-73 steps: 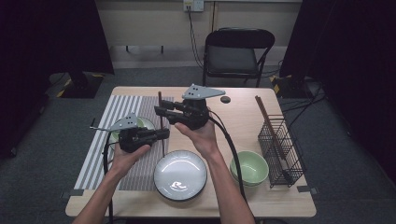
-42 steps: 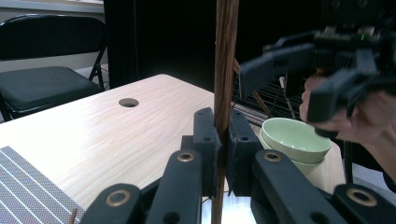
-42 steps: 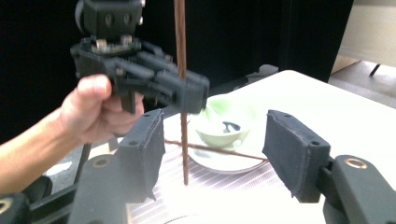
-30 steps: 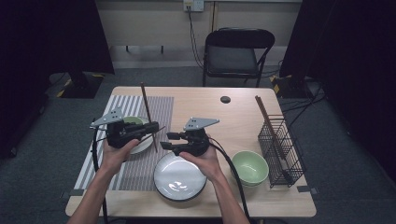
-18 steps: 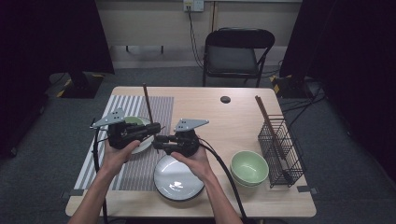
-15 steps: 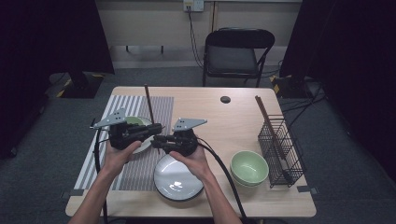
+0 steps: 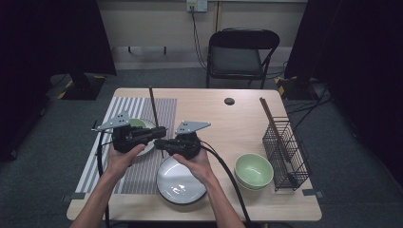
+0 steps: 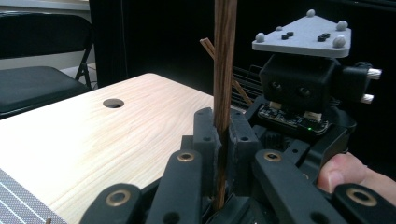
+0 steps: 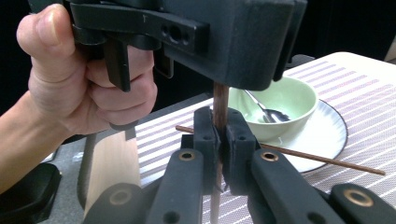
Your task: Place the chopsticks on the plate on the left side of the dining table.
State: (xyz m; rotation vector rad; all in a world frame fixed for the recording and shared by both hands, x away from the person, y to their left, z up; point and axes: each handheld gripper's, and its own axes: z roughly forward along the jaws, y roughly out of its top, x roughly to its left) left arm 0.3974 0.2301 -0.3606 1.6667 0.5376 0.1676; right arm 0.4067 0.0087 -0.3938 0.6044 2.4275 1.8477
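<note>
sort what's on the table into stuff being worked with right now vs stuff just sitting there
In hand:
upright chopstick, clamped by both grippers
left gripper, shut on it
right gripper, jaws just closed on it

Lying about:
second chopstick lying across the small plate
green bowl with spoon
large plate
stacked green bowls
wire rack
striped mat

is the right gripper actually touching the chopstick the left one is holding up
Touching. In the right gripper view the right gripper has its jaws shut on the upright brown chopstick, no gap on either side. They have just been closing on it.
</note>
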